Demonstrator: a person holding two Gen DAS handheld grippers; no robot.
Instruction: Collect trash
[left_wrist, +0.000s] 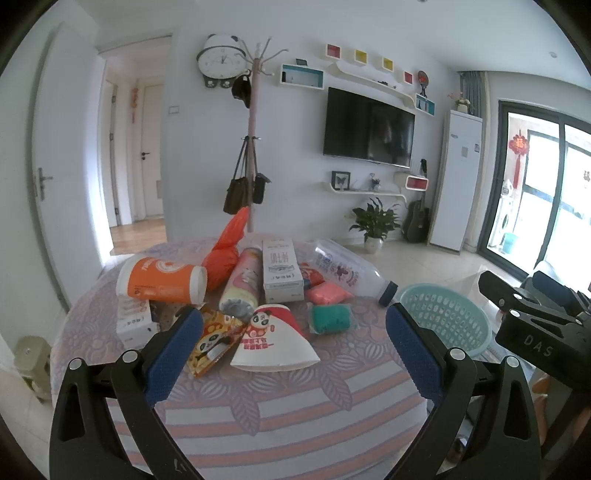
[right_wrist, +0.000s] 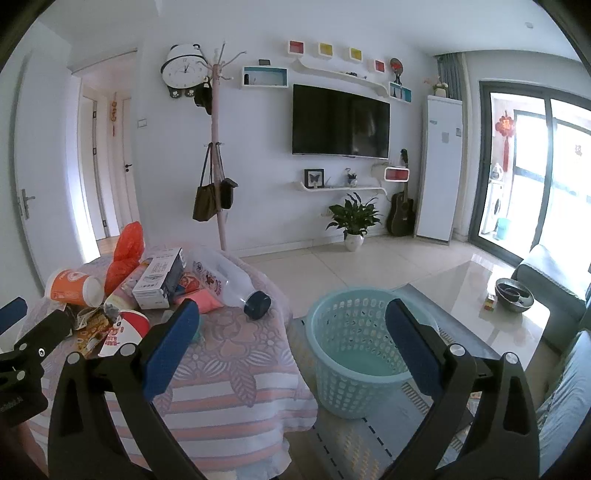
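Both tongs, left (left_wrist: 291, 321) and right (right_wrist: 291, 321), gape, empty. Trash (left_wrist: 258, 291) litters the desk (left_wrist: 280, 406); "DAS" marks the right tongs. Only the right view shows the basket (right_wrist: 354, 354) on the floor.

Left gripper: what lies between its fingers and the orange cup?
In the left wrist view, between the left gripper and the orange cup lie a panda snack wrapper and a small white box.
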